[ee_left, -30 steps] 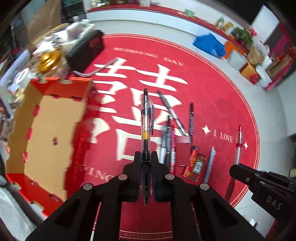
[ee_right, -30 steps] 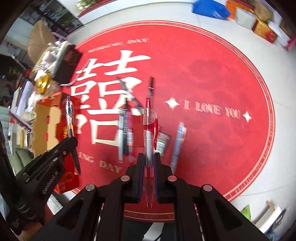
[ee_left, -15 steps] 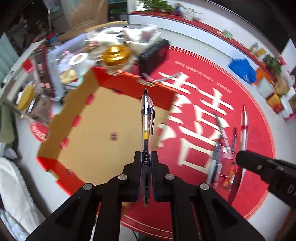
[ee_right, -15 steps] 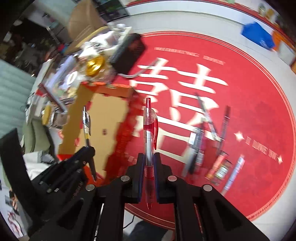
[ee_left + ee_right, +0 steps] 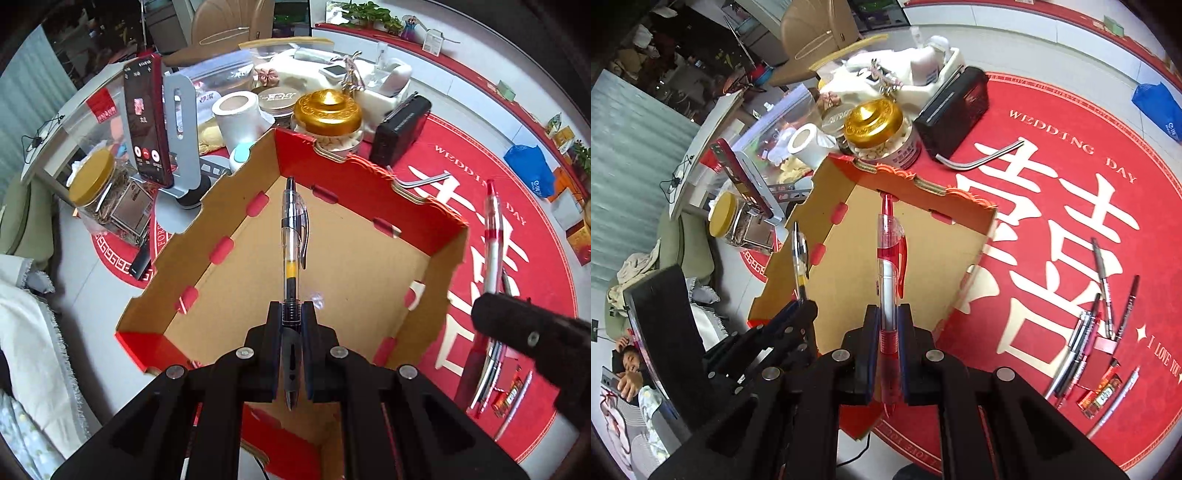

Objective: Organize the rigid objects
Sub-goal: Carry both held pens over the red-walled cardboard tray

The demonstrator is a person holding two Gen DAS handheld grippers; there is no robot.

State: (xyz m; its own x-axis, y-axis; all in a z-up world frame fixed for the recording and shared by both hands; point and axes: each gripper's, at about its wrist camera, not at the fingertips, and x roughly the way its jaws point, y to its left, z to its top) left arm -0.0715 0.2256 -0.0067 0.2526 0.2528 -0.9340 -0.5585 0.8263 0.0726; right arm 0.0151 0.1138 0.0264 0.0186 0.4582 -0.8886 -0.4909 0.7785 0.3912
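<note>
One clear pen (image 5: 293,236) is clamped in the left gripper (image 5: 291,314) and one red pen (image 5: 891,273) in the right gripper (image 5: 890,321), both above one open cardboard box (image 5: 369,173). Several pens (image 5: 1097,325) are seen lying at four o'clock on the red mat (image 5: 1052,122).

Your left wrist camera looks steeply down along the left gripper (image 5: 291,314) into the open cardboard box (image 5: 354,266), close above it, with the box's far corner toward the top of the frame. Your right wrist camera looks down along the right gripper (image 5: 890,325) from just beside it, over the box's (image 5: 849,266) near right edge. Both views share the box, the gold-lidded jar (image 5: 327,110) (image 5: 875,122) beyond its far corner, and the red round mat (image 5: 517,229) (image 5: 1052,122); each view also catches the other gripper.
</note>
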